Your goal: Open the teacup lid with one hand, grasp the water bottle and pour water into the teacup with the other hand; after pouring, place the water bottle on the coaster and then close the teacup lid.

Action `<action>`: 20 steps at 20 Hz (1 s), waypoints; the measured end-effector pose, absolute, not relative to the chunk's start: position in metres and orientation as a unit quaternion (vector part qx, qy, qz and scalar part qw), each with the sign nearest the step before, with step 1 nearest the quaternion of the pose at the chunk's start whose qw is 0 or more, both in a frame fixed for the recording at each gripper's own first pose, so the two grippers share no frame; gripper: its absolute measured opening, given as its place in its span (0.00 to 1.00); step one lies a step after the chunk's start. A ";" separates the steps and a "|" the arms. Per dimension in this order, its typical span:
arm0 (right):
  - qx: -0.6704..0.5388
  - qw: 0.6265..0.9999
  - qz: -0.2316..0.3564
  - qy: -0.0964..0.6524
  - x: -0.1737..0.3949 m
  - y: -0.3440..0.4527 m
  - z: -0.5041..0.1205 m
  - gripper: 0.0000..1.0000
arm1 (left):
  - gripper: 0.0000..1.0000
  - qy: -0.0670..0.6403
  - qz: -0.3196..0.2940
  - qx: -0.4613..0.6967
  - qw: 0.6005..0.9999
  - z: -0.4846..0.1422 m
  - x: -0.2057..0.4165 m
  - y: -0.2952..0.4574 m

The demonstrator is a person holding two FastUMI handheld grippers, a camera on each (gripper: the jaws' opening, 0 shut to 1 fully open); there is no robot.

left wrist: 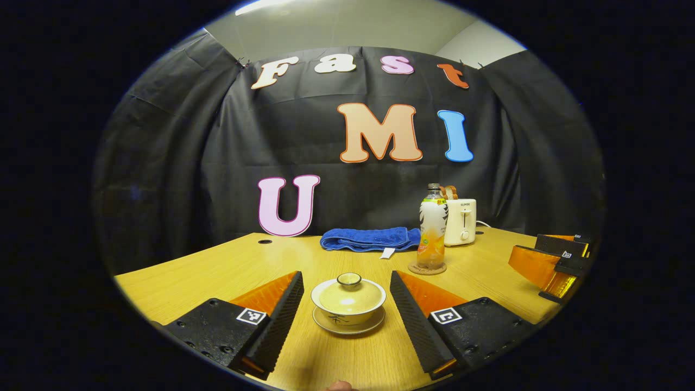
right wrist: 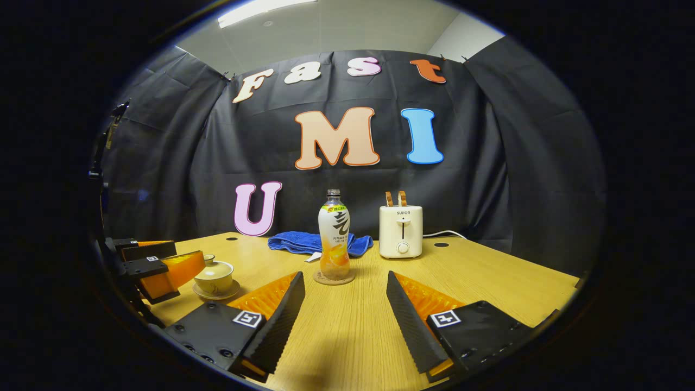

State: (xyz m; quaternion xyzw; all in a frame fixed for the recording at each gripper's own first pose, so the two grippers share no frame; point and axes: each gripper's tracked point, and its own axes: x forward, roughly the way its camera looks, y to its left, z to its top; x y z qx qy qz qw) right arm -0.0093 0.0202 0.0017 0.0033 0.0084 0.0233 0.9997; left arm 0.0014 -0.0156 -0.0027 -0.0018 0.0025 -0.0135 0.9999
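A cream teacup (left wrist: 348,308) with its lid (left wrist: 348,290) on sits on a saucer, on the wooden table. My left gripper (left wrist: 347,326) is open, its fingers either side of the cup and apart from it. The water bottle (left wrist: 432,228) stands upright on a round coaster (left wrist: 427,268) behind and to the right. In the right gripper view the bottle (right wrist: 334,241) stands on the coaster (right wrist: 333,278) straight ahead, beyond my open right gripper (right wrist: 345,326). The teacup (right wrist: 214,276) is at the left, with the left gripper (right wrist: 157,266) beside it. The right gripper (left wrist: 551,263) shows at the far right.
A blue towel (left wrist: 369,239) lies folded at the back of the table (left wrist: 228,271). A white toaster (right wrist: 400,231) with toast in it stands to the right of the bottle, its cord trailing right. Black cloth walls the booth behind.
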 end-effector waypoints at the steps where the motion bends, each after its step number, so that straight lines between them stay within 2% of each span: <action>1: 0.003 1.000 0.022 0.008 -0.009 0.019 0.001 0.95 | 0.94 0.002 -0.015 -0.002 1.000 -0.003 0.002 -0.017; 20: 0.003 1.000 0.021 0.008 -0.008 0.018 0.000 0.95 | 0.94 0.002 -0.017 -0.003 1.000 -0.003 0.004 -0.017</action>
